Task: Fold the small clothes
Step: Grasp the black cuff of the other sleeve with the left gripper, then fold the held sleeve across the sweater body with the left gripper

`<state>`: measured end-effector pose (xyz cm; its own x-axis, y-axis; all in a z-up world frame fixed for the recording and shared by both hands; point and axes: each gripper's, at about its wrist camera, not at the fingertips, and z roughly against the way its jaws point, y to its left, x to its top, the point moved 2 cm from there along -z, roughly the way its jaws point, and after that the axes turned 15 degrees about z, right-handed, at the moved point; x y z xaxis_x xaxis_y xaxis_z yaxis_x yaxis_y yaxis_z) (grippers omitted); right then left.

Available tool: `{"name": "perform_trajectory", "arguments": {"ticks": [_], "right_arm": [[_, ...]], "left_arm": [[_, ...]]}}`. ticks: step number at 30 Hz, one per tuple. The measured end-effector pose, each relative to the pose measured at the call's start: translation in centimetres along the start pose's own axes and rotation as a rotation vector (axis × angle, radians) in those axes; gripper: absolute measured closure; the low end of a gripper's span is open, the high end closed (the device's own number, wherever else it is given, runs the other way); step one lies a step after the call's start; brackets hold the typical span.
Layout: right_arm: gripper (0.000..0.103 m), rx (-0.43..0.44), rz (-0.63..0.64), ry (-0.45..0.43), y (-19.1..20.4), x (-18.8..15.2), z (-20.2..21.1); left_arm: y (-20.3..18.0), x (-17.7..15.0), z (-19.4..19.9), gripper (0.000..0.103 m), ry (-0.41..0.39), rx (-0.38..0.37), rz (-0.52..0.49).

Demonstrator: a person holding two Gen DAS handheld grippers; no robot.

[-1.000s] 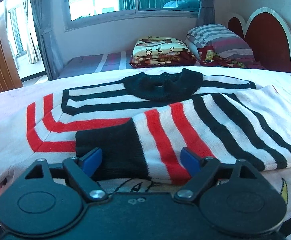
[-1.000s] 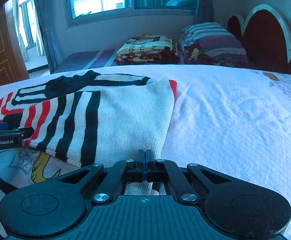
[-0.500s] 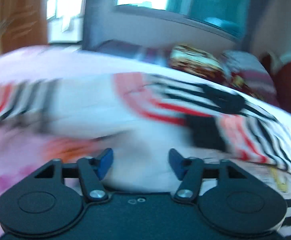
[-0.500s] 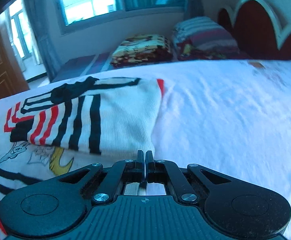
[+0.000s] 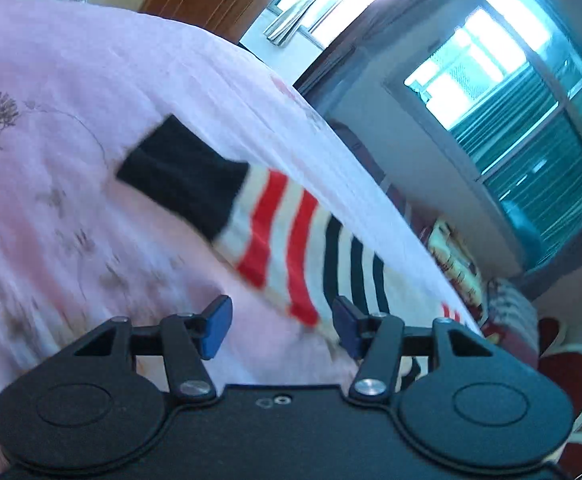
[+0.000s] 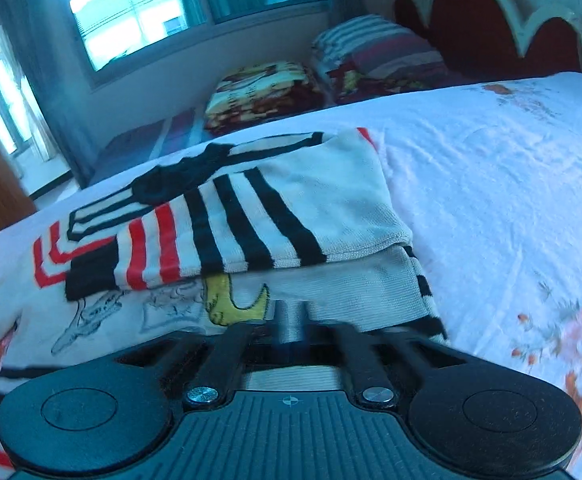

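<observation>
On the bed (image 6: 491, 184), the striped sweater (image 6: 275, 216) is lying with one sleeve folded across and the other sleeve (image 5: 251, 216) still outstretched, while the left tool (image 5: 281, 326) is hovering released and the right tool (image 6: 291, 328), jaws just opening, is gripping nothing.

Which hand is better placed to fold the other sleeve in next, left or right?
Probably left: the left gripper is open facing the unfolded sleeve. The right gripper, jaws just opening, faces the folded side.
</observation>
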<state>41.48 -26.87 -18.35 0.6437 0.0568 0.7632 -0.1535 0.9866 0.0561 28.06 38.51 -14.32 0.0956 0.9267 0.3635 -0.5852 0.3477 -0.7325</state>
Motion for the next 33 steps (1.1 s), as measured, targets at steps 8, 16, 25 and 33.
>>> {"name": "perform_trajectory", "arguments": {"ticks": [8,16,25,33], "right_arm": [[0.022,-0.05,-0.026,-0.074,1.7,1.8,3.1],[0.05,-0.042,-0.034,-0.035,2.2,2.4,3.1],[0.05,0.005,-0.031,-0.011,3.5,1.8,0.8],[0.05,0.059,-0.027,-0.016,1.2,0.8,0.8]], "left_arm": [[2.2,3.3,-1.4,0.061,0.006,-0.068,0.121],[3.1,3.7,-1.8,0.097,-0.014,-0.058,0.133],[-9.2,-3.6,-0.3,0.098,0.021,-0.191,-0.361],[-20.6,-17.5,-2.9,0.098,0.175,-0.298,-0.612]]}}
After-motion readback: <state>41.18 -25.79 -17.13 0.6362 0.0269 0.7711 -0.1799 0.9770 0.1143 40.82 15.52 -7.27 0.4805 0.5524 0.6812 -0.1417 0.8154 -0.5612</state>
